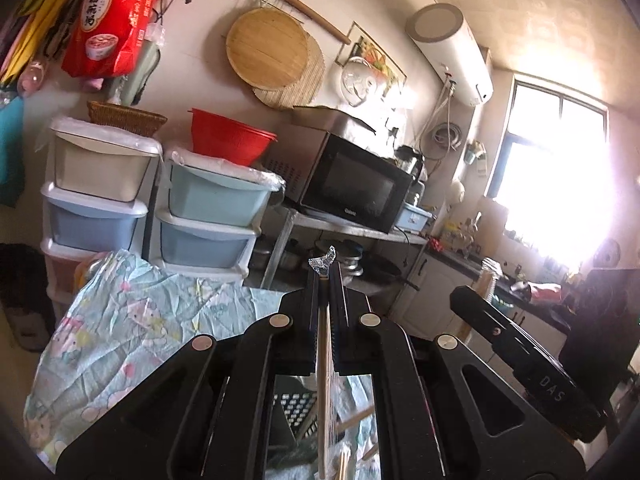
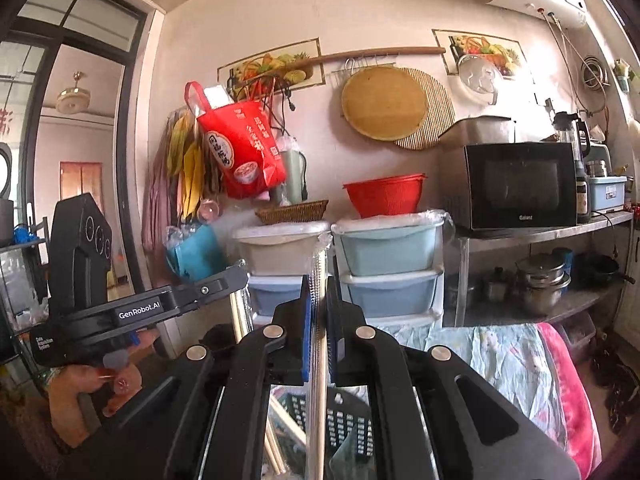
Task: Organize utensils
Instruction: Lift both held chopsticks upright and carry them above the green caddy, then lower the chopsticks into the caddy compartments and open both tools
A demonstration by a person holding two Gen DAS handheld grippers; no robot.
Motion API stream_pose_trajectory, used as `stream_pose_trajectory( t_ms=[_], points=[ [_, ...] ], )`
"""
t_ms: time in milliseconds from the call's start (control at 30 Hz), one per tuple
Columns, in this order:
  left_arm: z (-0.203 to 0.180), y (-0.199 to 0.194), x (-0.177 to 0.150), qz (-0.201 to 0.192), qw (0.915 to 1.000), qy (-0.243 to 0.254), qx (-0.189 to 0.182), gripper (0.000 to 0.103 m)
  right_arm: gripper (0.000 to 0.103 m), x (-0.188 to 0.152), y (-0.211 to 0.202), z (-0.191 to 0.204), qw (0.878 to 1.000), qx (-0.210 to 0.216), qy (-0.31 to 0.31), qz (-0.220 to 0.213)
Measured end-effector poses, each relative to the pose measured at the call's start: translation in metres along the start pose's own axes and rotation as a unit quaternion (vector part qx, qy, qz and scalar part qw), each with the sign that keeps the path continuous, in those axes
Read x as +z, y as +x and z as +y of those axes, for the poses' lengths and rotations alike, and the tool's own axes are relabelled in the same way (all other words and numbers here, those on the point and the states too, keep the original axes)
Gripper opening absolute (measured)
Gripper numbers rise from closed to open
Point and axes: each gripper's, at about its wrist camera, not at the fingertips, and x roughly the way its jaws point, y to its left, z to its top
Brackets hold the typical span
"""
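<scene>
In my left gripper (image 1: 326,276) I grasp a wrapped pair of chopsticks (image 1: 323,380): the jaws are clenched on it, the pale sticks run up between the fingers, and the crinkled tip of the clear wrapper (image 1: 322,263) pokes out just past the fingertips. Below the fingers, more loose chopsticks (image 1: 354,424) and a dark perforated basket (image 1: 294,410) lie on the patterned cloth (image 1: 132,320). To the right in that view my other gripper's black body (image 1: 520,344) sits near, carrying its own sticks.

Through the right wrist camera, the left gripper's body (image 2: 140,312) is at the left, with my hand (image 2: 112,384) under it. In the centre, my right gripper (image 2: 318,292) is clenched on a second wrapped pair of chopsticks (image 2: 319,368), which stands straight up between the blue-edged fingers, its ridged wrapper top rising above them in front of the stacked drawers (image 2: 384,264). Beneath the fingers I see the basket (image 2: 348,424) again and a few bare chopsticks (image 2: 280,428) beside it. Further right, the cloth (image 2: 500,352) covers the table's edge, with a pink blanket (image 2: 576,400) along it.
</scene>
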Motion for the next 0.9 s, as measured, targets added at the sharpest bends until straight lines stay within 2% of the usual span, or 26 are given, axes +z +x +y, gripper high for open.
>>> stream_pose_trajectory(
  t_ms=[233,433,667,900],
  points=[
    [0.005,0.011,0.012,-0.027,0.9993,-0.001,0.024,0.002,0.006,0.013,0.011,-0.009,1.000,-0.007,0.003,-0.025],
    [0.008,0.025,0.010,-0.040,0.9980,0.004,0.049,0.002,0.006,0.015,0.020,-0.013,0.999,-0.013,-0.008,-0.046],
    [0.009,0.038,-0.004,-0.045,0.9957,0.030,0.075,0.002,0.006,0.003,0.039,-0.021,0.999,-0.029,-0.004,-0.042],
    [0.013,0.052,-0.024,-0.037,0.9946,0.043,0.087,0.003,0.006,-0.025,0.057,-0.023,0.999,-0.042,-0.004,-0.026]
  ],
)
